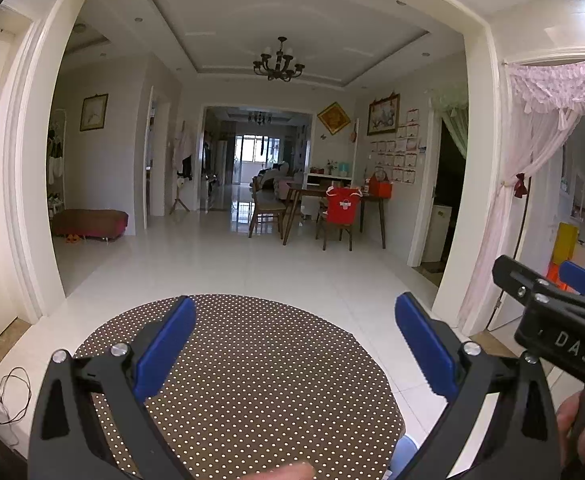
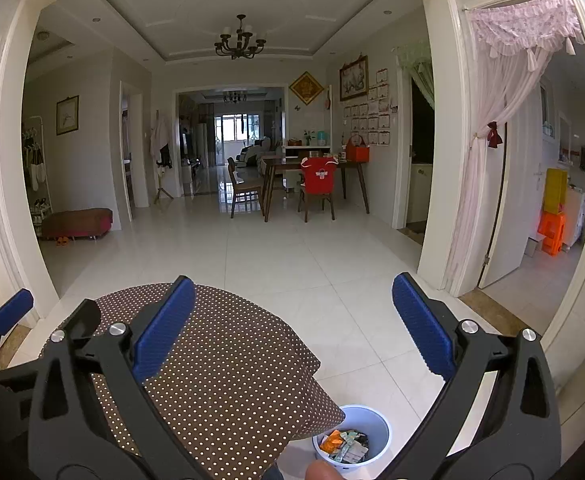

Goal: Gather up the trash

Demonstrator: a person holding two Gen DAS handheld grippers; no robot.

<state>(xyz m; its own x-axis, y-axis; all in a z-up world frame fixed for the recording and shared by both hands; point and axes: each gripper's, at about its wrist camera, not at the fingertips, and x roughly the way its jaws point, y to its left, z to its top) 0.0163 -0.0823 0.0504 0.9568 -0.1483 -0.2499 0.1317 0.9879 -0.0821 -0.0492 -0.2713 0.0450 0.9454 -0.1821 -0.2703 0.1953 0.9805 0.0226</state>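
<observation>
Both of my grippers hang over the table (image 1: pixel 252 380), a round top under a brown cloth with white dots. Going left to right in the left wrist view, a black cable (image 1: pixel 14 394) lies looped on the floor tiles beside the table's left edge. Next comes my left gripper (image 1: pixel 294 346), its blue pads spread wide apart with nothing between them, only dotted cloth showing in the gap. Past its right finger, at the far right edge, my right gripper (image 1: pixel 548 280) pokes into sight from the side, black with a blue pad.

In the right wrist view, the left gripper (image 2: pixel 12 312) shows at the far left edge, just over the table's rim. Then my right gripper (image 2: pixel 292 328) is likewise spread wide and holding nothing, its left finger above the cloth and its right finger above bare floor. Low between those fingers, just off the table's right edge, a white bin (image 2: pixel 354 438) stands on the tiles. Trash (image 2: pixel 344 446) lies inside it: an orange wrapper and a heap of pale and dark scraps. The cloth's hanging corner overlaps the bin's left rim.

Far back, a dining table (image 2: pixel 312 168) with chairs stands near the right wall, one chair wearing a red cover.
</observation>
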